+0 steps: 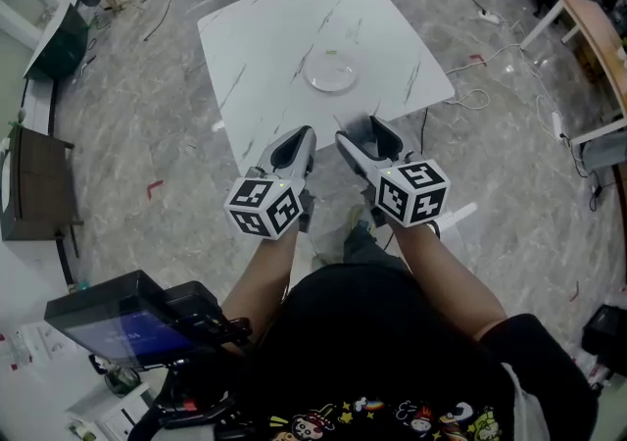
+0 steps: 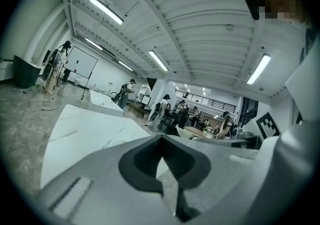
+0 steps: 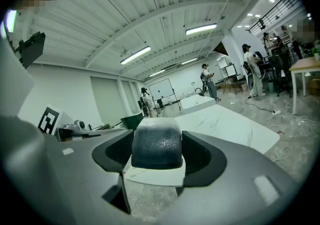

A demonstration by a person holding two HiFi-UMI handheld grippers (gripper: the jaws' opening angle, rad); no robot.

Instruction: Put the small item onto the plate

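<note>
Right gripper view: the right gripper [image 3: 156, 158] has its jaws clamped on the small item [image 3: 156, 141], a dark block with a rounded top and a pebbled skin, held by its two sides. It fills the gap between the pads and looks firm, light and not slippery, so this side grip should do. The white table [image 3: 225, 124] lies beyond it, to the right.

Left gripper view: the left gripper [image 2: 161, 141] has its jaws shut tip to tip, with nothing between them.

Head view: both grippers are held at the near edge of the table, close together. The clear plate [image 1: 310, 76] sits well beyond them, towards the far side. It is probably glass, so the block wants a gentle set-down.
</note>
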